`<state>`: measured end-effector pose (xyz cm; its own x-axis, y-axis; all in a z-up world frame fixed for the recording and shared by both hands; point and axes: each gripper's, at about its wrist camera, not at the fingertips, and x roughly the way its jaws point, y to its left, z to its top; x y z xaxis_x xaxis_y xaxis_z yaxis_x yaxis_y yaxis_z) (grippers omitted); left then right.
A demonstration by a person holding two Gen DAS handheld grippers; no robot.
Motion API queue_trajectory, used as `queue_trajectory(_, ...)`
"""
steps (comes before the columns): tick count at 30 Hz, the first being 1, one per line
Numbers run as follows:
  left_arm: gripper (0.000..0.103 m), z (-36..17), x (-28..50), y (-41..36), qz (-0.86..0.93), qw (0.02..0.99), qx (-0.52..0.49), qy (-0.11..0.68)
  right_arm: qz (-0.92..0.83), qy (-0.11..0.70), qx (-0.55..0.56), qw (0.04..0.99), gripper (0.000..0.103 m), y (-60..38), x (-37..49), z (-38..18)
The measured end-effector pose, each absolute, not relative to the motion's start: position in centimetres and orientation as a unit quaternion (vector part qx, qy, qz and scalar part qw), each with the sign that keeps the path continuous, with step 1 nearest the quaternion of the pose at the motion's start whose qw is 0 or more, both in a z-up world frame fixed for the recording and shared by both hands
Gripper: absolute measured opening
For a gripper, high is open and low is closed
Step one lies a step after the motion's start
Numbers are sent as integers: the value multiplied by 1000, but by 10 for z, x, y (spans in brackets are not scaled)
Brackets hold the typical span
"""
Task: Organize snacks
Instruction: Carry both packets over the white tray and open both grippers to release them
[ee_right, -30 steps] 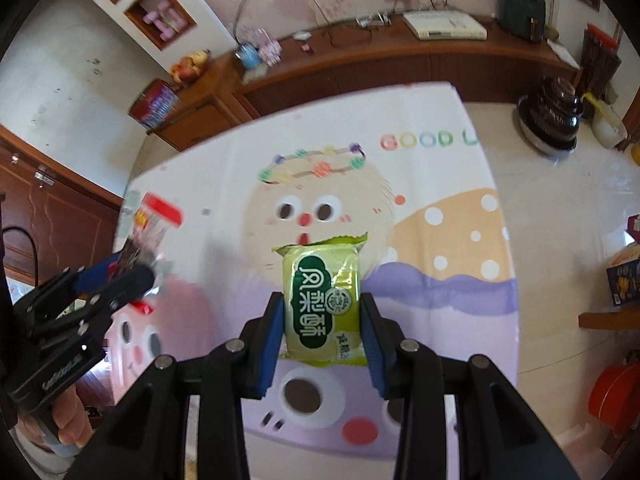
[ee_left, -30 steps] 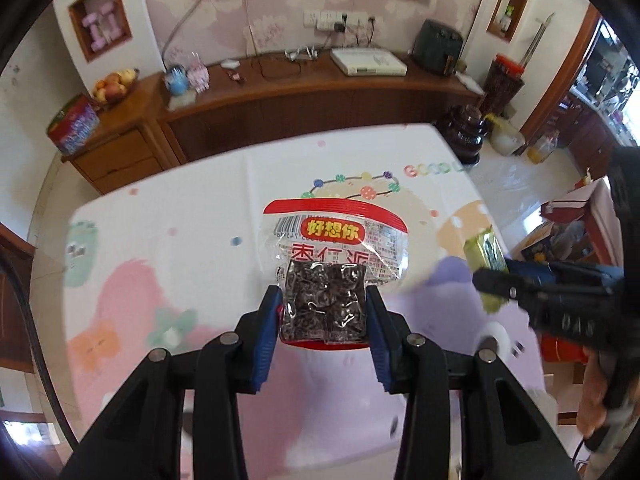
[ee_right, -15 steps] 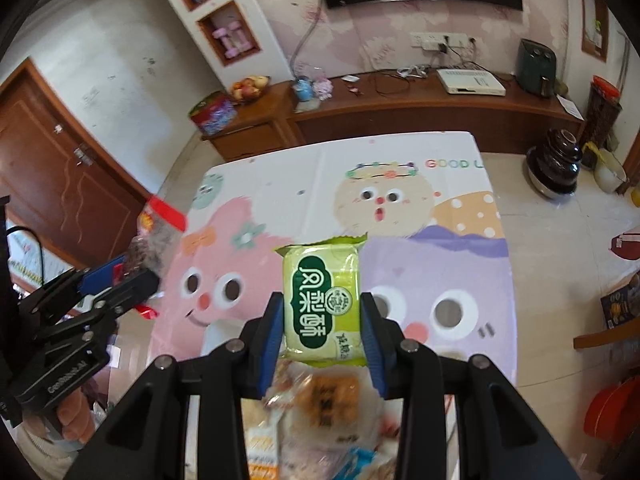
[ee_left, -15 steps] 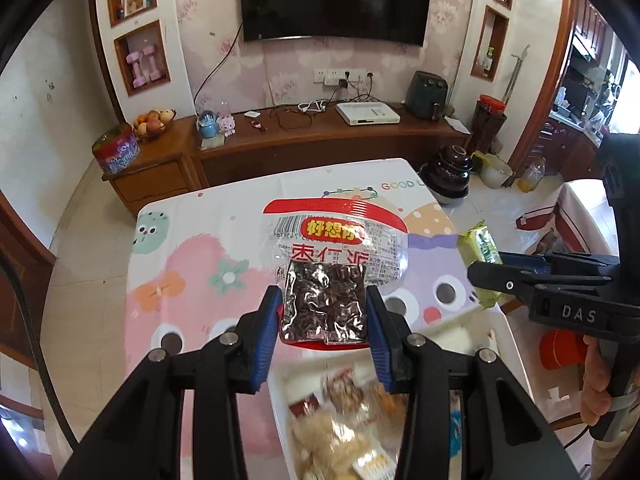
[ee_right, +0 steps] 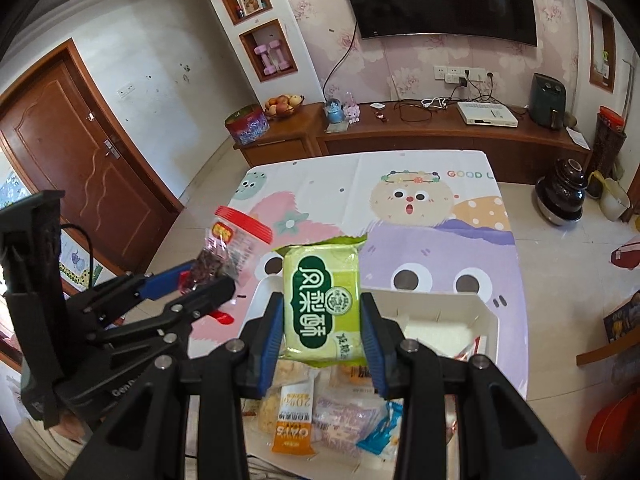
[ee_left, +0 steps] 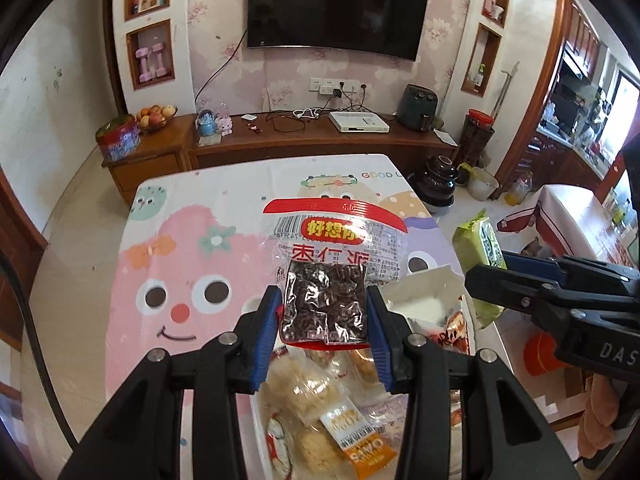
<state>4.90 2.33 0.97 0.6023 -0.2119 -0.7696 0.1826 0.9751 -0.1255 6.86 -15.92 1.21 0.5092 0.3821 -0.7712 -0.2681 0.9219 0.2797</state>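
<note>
Over the white box (ee_right: 486, 312) I hold a date packet (ee_left: 326, 280) pinched in my left gripper (ee_left: 325, 322) and a green cake (ee_right: 322, 300) clamped in my right gripper (ee_right: 323, 334)

Bare tablecloth (ee_left: 192, 216) beyond snack-filled box (ee_right: 486, 314)

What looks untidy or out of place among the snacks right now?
The snack packets lie jumbled and overlapping in the white box, with no order. Nothing looks spilled or torn.
</note>
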Motion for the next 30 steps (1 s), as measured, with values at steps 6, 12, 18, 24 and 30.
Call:
queue_trajectory(6, 40, -14, 31, 28, -96, 889, -29, 447, 178, 455, 71, 870, 37, -162, 51, 3)
queue_trajectory(12, 40, -31, 20, 35, -77, 883, -32, 461, 162, 463, 75, 868, 37, -165, 39, -15)
queue_trajectory(18, 40, -42, 16, 38, -64, 880, -28, 470, 148, 490, 73, 856, 37, -164, 41, -41)
queue_trajectory(24, 41, -53, 18, 34, -64, 872, -25, 485, 135, 502, 63, 852, 37, -163, 37, -56)
queue_trajectory(30, 41, -62, 20, 31, -64, 865, -23, 496, 131, 509, 49, 850, 37, -156, 34, -64)
